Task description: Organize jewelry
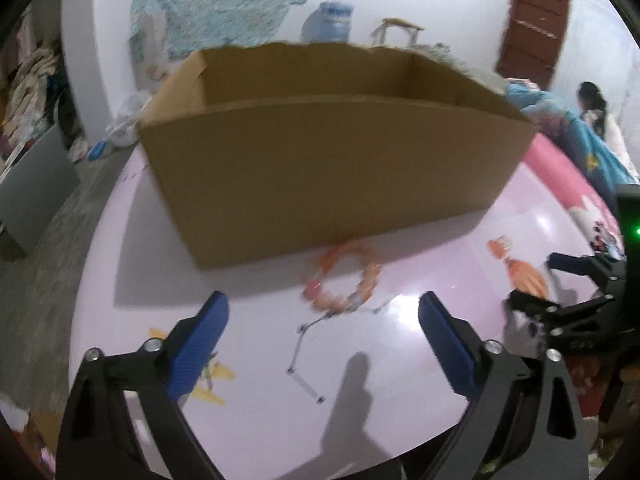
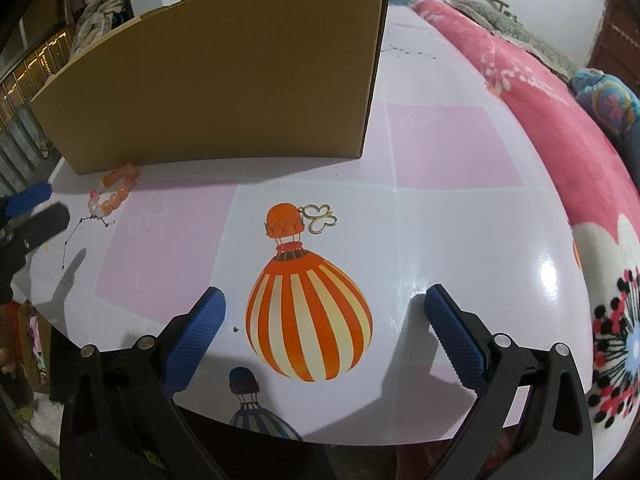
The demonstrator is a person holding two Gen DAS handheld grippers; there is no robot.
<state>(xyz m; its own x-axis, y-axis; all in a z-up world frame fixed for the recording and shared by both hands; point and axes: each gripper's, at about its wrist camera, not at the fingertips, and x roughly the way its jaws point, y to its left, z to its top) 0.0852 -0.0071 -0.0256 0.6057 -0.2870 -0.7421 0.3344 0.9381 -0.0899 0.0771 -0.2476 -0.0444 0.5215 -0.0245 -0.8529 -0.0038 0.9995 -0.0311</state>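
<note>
An orange and pink bead bracelet [image 1: 347, 278] lies on the table against the front wall of an open cardboard box [image 1: 320, 168]. It also shows in the right wrist view [image 2: 114, 194] beside the box [image 2: 224, 80]. A gold butterfly-shaped piece [image 2: 320, 219] lies on the table next to a printed balloon. My left gripper [image 1: 324, 320] is open and empty, just short of the bracelet. My right gripper [image 2: 324, 312] is open and empty, above the printed balloon and short of the butterfly piece.
The table [image 2: 452, 216] is glossy, pink and white, with printed balloons and star lines. A red floral blanket [image 2: 560, 128] lies along its right side. My right gripper shows at the right of the left wrist view [image 1: 568, 292]. A person [image 1: 596, 108] sits far right.
</note>
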